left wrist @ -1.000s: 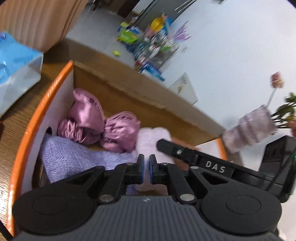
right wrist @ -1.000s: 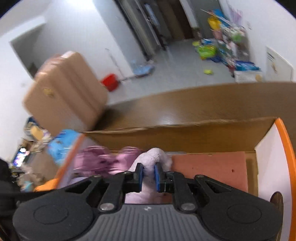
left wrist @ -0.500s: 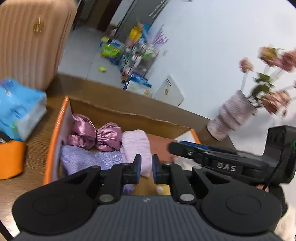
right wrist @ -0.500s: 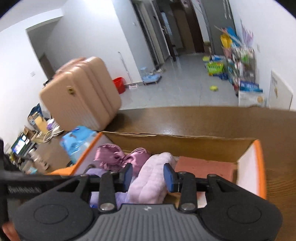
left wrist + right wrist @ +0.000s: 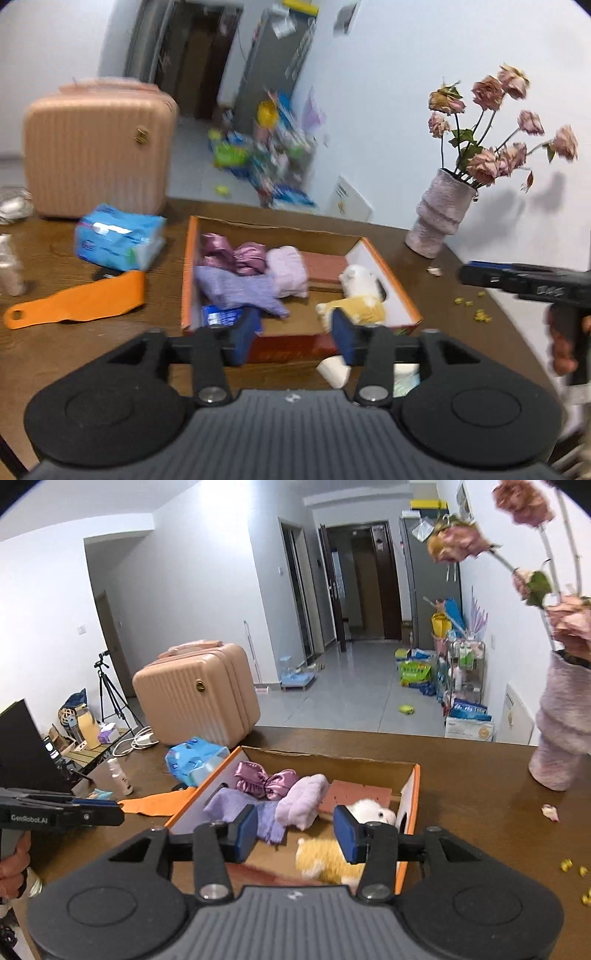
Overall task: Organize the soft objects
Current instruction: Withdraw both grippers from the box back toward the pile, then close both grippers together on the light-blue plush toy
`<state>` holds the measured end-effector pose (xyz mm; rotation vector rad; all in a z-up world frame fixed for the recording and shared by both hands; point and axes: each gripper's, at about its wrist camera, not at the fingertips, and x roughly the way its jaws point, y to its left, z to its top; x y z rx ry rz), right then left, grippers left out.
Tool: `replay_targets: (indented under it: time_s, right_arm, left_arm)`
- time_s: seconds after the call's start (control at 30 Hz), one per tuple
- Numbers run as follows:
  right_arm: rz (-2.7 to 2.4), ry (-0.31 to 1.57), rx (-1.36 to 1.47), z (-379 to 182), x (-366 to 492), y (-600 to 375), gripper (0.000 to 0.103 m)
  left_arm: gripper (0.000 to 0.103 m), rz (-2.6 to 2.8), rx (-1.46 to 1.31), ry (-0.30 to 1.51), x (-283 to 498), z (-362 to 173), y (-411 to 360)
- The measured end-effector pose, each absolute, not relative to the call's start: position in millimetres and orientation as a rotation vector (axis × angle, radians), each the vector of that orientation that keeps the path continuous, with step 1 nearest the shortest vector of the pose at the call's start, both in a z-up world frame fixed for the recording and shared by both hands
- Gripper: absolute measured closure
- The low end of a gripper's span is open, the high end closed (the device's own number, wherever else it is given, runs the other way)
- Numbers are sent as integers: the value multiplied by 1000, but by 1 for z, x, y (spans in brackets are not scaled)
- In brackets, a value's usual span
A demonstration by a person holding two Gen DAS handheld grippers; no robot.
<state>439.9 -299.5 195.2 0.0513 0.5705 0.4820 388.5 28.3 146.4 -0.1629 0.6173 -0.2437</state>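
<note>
The soft things lie in an orange-edged cardboard box (image 5: pixel 186 273) on the wooden table (image 5: pixel 461 332): satin scrunchies (image 5: pixel 236 253) in the far left corner, a pale pink roll (image 5: pixel 288 269) beside them, a lilac knit cloth (image 5: pixel 236 288) along the left wall, and a white and yellow plush (image 5: pixel 360 295) against the right wall. The box's middle floor is bare. The left gripper (image 5: pixel 295 334) and right gripper (image 5: pixel 295 832) hang above the near edge, jaws opening with nothing between them. A tissue pack (image 5: pixel 118 236) sits off the left wall, a vase (image 5: pixel 439 218) near the table's far right edge.
</note>
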Motion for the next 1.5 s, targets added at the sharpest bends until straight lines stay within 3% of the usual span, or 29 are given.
replay_targets:
  time_s: [0.13,0.37,0.57,0.73,0.87,1.0,1.17,1.23,1.5]
  right_arm:
    - [469,508,-22,160,378,-300,51]
    - [433,506,-55,79,290,-303,46]
    - [408,553,74,37,250,-321,46]
    - [333,537,113,36,269,-347,46]
    - [304,531,166,36,306,-370,46]
    - [298,549,198,32,352,-379,46]
    - [290,651,263,15,405,-390,49]
    - [348,661,331,8,406,-396,63]
    - [449,670,372,-1,352,-381,66]
  left_arm:
    - [39,-148,-55,510,322,112,14]
    - [24,-149,-134,506,234,58,-1]
    - [20,-202,-142,607,215,25,-22]
    - [20,-267,-149,645,239,16,-54]
    - [22,-353,-153,652,268,16,-91]
    - [38,-419,-182,683,309,11,-124]
    - [47,-458,-268,752,351,-1,-148]
    - [47,-457,-302,765,359,-7,-150]
    - [57,-508,-404,823,354,-16,-136]
